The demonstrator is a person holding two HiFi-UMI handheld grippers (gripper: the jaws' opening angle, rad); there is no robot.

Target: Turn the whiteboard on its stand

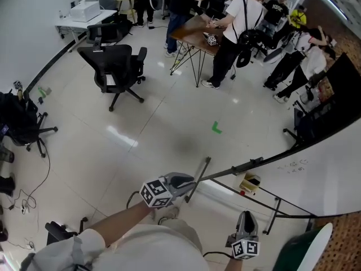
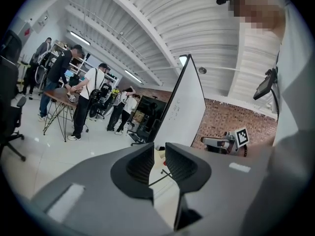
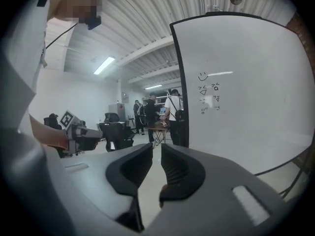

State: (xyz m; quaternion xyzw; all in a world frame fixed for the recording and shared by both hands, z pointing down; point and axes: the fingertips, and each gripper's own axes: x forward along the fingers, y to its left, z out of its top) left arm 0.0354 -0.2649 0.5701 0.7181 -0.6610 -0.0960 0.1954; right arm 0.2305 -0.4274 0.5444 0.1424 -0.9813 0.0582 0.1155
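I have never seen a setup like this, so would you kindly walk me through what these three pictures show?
No robot here: a person carries a handheld two-jaw gripper in each hand. The head view comes from a camera on that person's head, looking steeply down; the left gripper and right gripper show at the bottom, each with a marker cube. The other two pictures come from cameras riding on the grippers, looking along their jaws. Both pairs of jaws stand slightly apart with nothing between them, so nothing is held. Ahead is the whiteboard on its black stand, which is to be turned. On the floor stand an office chair and, further back, people around a table.
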